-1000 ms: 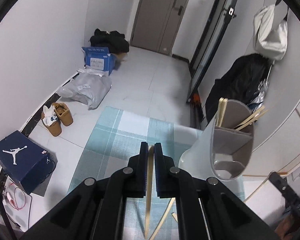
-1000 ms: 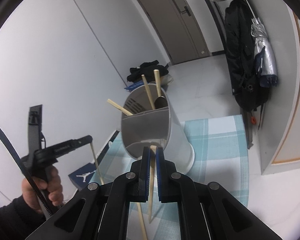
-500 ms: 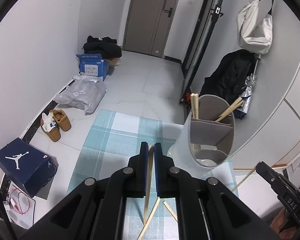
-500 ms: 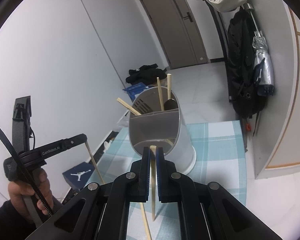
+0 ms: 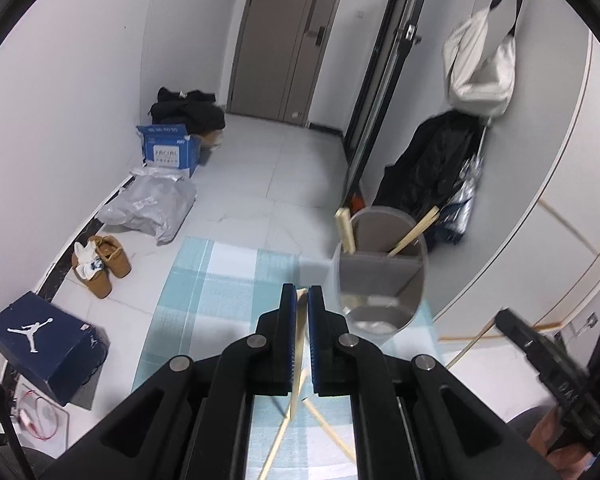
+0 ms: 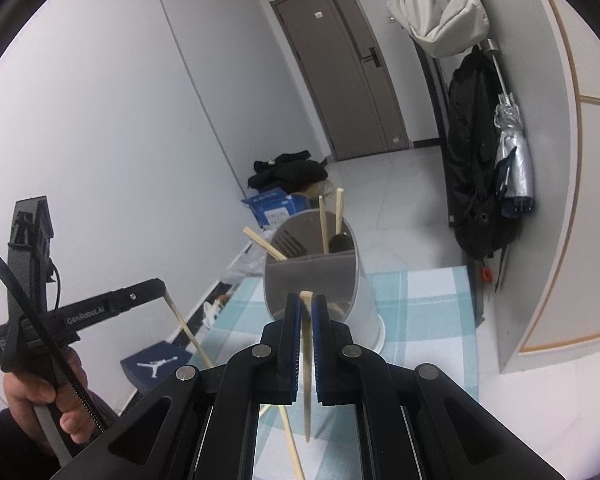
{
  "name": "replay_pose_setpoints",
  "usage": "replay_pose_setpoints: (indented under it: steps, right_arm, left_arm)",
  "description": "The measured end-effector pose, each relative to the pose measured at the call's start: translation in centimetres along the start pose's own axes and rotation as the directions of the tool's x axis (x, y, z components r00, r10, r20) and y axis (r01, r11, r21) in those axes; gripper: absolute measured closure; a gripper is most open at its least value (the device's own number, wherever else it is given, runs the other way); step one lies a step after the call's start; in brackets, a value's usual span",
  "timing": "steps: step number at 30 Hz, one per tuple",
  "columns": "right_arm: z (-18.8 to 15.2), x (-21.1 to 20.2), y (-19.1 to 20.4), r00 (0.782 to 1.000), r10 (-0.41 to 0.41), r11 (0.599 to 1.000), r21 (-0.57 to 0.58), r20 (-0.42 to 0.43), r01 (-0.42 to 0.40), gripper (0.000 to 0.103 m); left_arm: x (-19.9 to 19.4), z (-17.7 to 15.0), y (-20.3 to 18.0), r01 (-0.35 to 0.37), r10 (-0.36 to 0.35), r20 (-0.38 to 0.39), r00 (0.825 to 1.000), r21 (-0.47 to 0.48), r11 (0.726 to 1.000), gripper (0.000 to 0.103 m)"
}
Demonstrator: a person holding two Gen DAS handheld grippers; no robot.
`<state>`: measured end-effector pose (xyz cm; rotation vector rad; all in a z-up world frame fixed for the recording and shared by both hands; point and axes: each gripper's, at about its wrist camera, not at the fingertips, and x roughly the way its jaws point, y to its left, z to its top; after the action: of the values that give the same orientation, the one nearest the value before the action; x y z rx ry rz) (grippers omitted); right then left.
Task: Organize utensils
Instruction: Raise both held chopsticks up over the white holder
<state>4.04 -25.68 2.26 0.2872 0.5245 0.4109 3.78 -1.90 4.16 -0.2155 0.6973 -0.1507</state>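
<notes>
A white utensil holder (image 5: 380, 276) with a grey divider stands on the checked cloth (image 5: 220, 280); it also shows in the right wrist view (image 6: 360, 300). Chopsticks (image 6: 324, 232) and a dark spatula (image 6: 290, 242) stand in its back compartment. My left gripper (image 5: 298, 292) is shut on a wooden chopstick (image 5: 296, 360), held above the cloth left of the holder. My right gripper (image 6: 307, 300) is shut on another chopstick (image 6: 307, 384), just in front of the holder's rim. The left gripper also appears in the right wrist view (image 6: 156, 288). Loose chopsticks (image 5: 328, 432) lie on the cloth.
A Jordan shoe box (image 5: 48, 336), brown shoes (image 5: 100, 260), a grey bag (image 5: 152, 204) and a blue carton (image 5: 168, 152) line the left wall. A black coat (image 6: 476, 160), a folded umbrella (image 6: 514, 152) and a white bag (image 6: 436, 4) hang at right.
Both grippers have pulled back and up from the holder, which now looks smaller and farther. Each still holds its chopstick.
</notes>
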Motion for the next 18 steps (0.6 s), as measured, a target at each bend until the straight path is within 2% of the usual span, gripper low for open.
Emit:
replay_pose_setpoints:
  steps: [10,18]
  right_arm:
    - [3.5,-1.9,-1.0,0.998,-0.010,1.000,0.028,0.059,0.008,0.098]
    - [7.6,-3.0,-1.2,0.993,-0.012,0.999,0.035,0.113,0.008,0.098]
  left_arm:
    - [-2.5,3.4,-2.3,0.074,-0.074,0.079,0.994,0.002,0.997,0.101]
    - [-2.4,6.2,-3.4,0.129,-0.127,0.095,0.987,-0.016,0.991,0.101]
